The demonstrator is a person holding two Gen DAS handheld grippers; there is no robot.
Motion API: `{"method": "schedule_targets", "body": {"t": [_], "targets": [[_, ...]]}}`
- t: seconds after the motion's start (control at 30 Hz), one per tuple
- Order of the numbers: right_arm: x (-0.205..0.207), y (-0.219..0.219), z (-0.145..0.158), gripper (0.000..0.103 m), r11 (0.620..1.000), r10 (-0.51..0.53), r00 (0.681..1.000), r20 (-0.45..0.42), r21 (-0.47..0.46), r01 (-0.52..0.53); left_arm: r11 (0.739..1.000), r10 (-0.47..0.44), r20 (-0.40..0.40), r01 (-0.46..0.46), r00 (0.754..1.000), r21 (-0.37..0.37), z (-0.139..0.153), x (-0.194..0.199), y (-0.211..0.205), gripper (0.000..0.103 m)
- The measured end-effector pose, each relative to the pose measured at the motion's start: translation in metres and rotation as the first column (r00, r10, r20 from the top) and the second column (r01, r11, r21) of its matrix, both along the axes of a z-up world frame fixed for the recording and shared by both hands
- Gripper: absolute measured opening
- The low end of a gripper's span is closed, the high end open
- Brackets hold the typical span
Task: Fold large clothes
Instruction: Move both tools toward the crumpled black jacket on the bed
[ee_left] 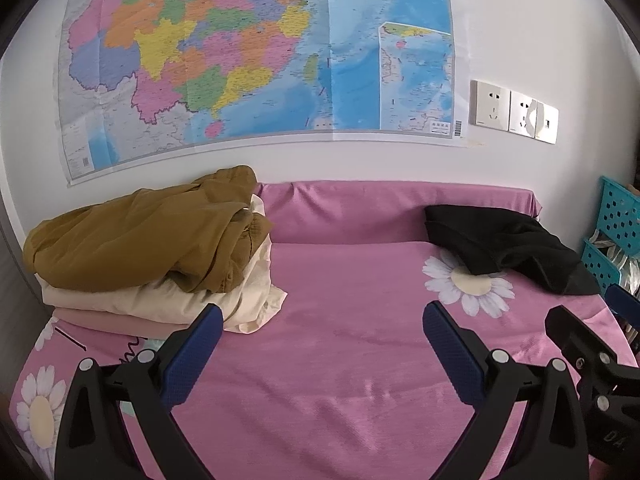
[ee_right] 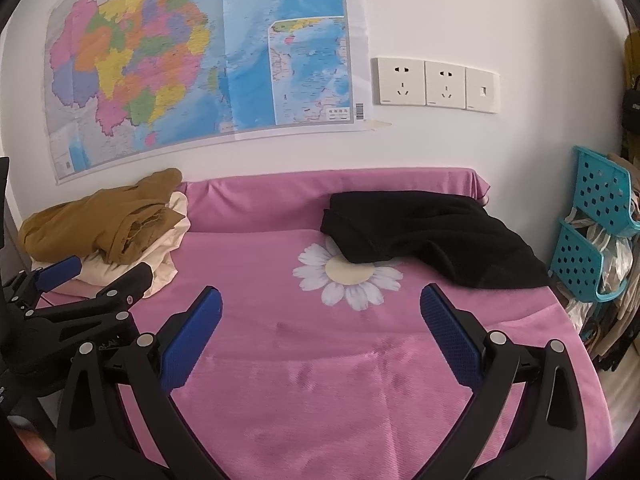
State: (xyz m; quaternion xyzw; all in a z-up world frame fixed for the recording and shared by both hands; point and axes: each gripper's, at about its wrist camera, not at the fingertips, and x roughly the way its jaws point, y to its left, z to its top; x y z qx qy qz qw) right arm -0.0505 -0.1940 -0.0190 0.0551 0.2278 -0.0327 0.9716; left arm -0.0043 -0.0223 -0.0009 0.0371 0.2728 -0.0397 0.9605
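Note:
A black garment [ee_left: 508, 248] [ee_right: 428, 236] lies crumpled at the far right of the pink sheet [ee_left: 340, 280] [ee_right: 280, 280], partly over a printed daisy. At the far left is a stack of clothes: an olive-brown garment [ee_left: 140, 236] [ee_right: 100, 224] loosely heaped on a cream piece [ee_left: 160, 296] [ee_right: 168, 248] and a pink one [ee_left: 112, 322]. My left gripper [ee_left: 322, 312] is open over bare sheet, holding nothing. My right gripper [ee_right: 320, 294] is open too, above the sheet short of the daisy. Each gripper shows at the edge of the other's view.
A large coloured map [ee_left: 256, 52] [ee_right: 200, 52] hangs on the white wall behind the bed, with wall sockets [ee_left: 514, 112] [ee_right: 436, 84] to its right. Teal perforated baskets [ee_left: 616, 224] [ee_right: 596, 220] stand off the bed's right edge with bags inside.

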Motion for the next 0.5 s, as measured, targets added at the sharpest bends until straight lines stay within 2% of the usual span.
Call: {"method": "schedule_targets", "body": {"t": [0.5], "targets": [[-0.0003,-0.0077,-0.0022,0.098,1.000,-0.020,1.000,-0.008,0.003,0.020,1.000,-0.021,-0.003,0.020,1.000,-0.007,0.0012,-0.0004,-0.0063,0.097]]}}
